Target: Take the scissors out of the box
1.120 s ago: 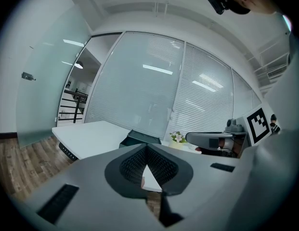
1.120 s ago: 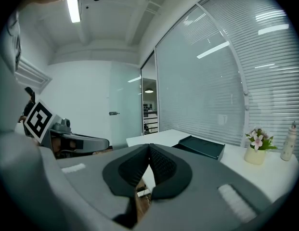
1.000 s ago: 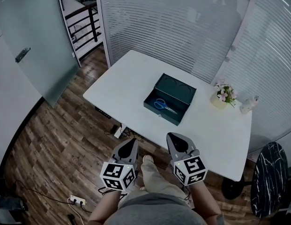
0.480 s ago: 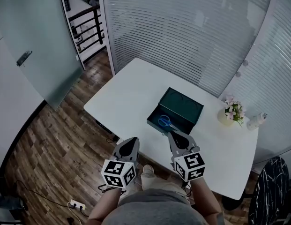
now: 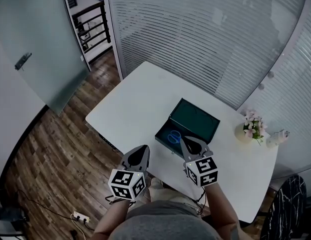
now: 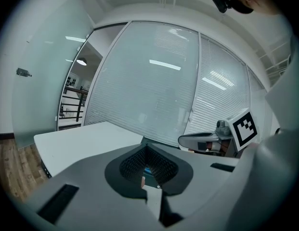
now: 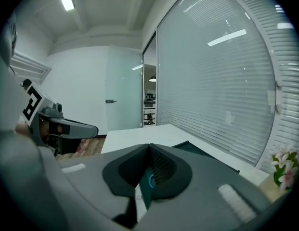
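Both claws are clenched tip to tip on nothing: the right gripper (image 5: 185, 142) hangs over the near edge of the table (image 5: 135, 109), just short of the open green box (image 5: 198, 121). The left gripper (image 5: 143, 149) seems to sit about at that same edge, well to its left. The blue-handled scissors (image 5: 172, 136) lie in the box's near left end, with bare tabletop running to the left and far corners and a flower pot (image 5: 250, 130) near the right edge. Only the head view shows the scissors whole, while each gripper view catches just a speck of blue behind its jaws.
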The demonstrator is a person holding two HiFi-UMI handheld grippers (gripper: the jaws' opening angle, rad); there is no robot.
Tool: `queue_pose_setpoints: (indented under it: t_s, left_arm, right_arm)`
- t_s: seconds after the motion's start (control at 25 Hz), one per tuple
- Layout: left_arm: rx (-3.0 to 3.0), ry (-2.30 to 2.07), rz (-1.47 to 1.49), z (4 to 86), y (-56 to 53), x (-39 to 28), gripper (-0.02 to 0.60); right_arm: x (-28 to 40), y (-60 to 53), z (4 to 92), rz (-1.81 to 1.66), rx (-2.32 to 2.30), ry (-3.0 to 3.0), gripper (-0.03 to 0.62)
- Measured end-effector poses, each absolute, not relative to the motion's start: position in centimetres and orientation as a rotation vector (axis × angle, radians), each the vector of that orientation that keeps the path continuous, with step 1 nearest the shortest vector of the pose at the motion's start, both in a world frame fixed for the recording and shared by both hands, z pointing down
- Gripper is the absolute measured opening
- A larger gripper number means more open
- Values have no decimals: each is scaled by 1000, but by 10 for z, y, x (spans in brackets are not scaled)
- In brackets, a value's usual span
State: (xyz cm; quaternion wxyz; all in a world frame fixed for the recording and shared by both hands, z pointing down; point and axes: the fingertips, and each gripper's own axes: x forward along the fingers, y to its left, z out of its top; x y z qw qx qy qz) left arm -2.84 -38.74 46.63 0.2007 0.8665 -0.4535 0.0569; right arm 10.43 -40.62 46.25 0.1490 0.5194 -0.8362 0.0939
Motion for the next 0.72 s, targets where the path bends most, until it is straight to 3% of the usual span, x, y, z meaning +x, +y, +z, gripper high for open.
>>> queue_pose_setpoints:
  t_s: [0.72]
  left_arm:
    - [2344, -1274, 240, 499, -416, -20, 5]
  right_arm:
    - [117, -477, 589, 400, 1131, -2150, 11]
